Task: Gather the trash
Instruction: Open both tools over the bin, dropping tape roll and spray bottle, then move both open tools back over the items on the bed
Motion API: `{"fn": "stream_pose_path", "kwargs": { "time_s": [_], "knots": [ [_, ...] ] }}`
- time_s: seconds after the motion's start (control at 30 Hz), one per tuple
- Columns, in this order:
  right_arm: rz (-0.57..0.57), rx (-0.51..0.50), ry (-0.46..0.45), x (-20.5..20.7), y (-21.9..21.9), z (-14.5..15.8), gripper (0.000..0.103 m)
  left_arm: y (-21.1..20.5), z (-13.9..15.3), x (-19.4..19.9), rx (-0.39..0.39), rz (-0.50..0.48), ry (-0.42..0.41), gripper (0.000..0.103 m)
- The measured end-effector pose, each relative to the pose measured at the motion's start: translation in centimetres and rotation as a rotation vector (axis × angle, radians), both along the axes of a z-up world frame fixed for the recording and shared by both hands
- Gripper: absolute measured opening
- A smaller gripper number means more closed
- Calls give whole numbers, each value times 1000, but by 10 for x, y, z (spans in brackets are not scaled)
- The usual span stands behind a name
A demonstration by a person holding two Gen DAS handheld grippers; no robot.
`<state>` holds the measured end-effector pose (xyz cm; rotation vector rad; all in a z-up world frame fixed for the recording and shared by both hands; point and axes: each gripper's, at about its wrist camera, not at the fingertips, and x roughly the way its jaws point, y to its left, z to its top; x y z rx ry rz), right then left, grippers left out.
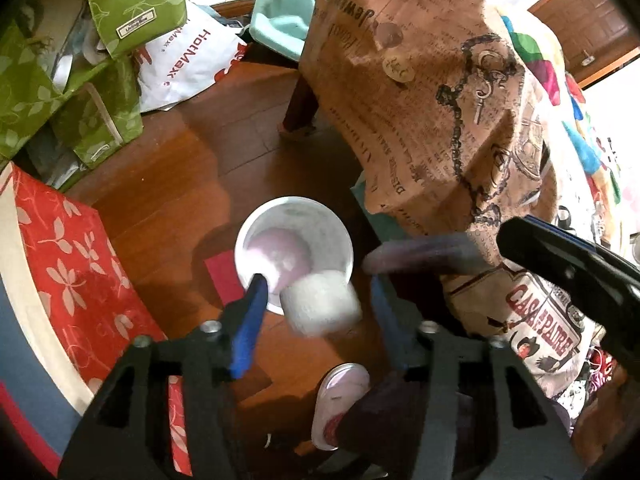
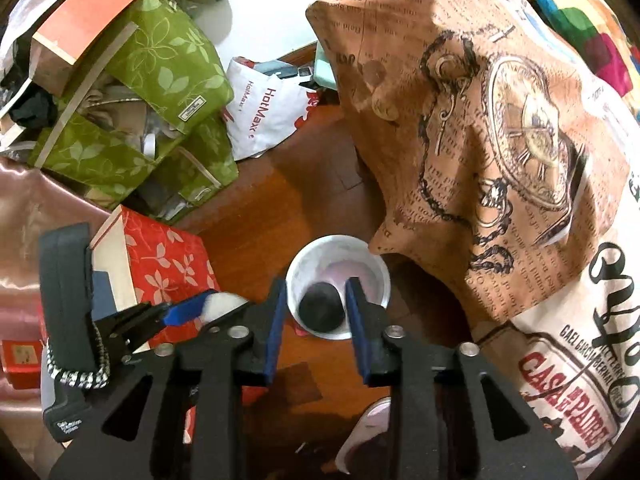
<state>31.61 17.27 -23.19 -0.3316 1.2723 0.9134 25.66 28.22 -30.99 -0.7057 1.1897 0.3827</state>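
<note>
Left wrist view: we've got the white wad (image 1: pixel 320 304) loose between the left gripper (image 1: pixel 316 312)'s open jaws, right over the cup (image 1: pixel 294 216)'s near rim; right gripper (image 2: pixel 316 312), also open, brackets a dark ball (image 2: pixel 322 307) above the cup.

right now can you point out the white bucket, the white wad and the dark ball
white bucket (image 1: pixel 256 216): left wrist view, on its far rim.
white wad (image 1: pixel 320 304): left wrist view, on its blurred middle, between the fingers.
dark ball (image 2: pixel 322 308): right wrist view, on its top, inside the bucket.
</note>
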Motion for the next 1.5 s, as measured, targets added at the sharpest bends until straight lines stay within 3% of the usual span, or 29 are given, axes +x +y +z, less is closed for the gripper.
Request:
{"fn": "stream_pose_path", "kwargs": {
  "time_s": [0.3,0.5,1.03,1.3,1.5],
  "knots": [
    [-9,-8,-50,-8,-16,9,38,-5,20,-14,87,-15,-6,54],
    [-3,5,-107,-19,-34,28,38,-12,53,-30,148,-9,-47,54],
    [-116,197,-292,-38,-119,129,38,-76,188,-51,332,-29,-296,54],
    [-199,286,-399,-41,-184,175,38,-137,249,-37,400,-96,-428,54],
    [-258,315,-465,-33,-234,198,38,-187,276,-15,421,-169,-505,54]
  ]
}}
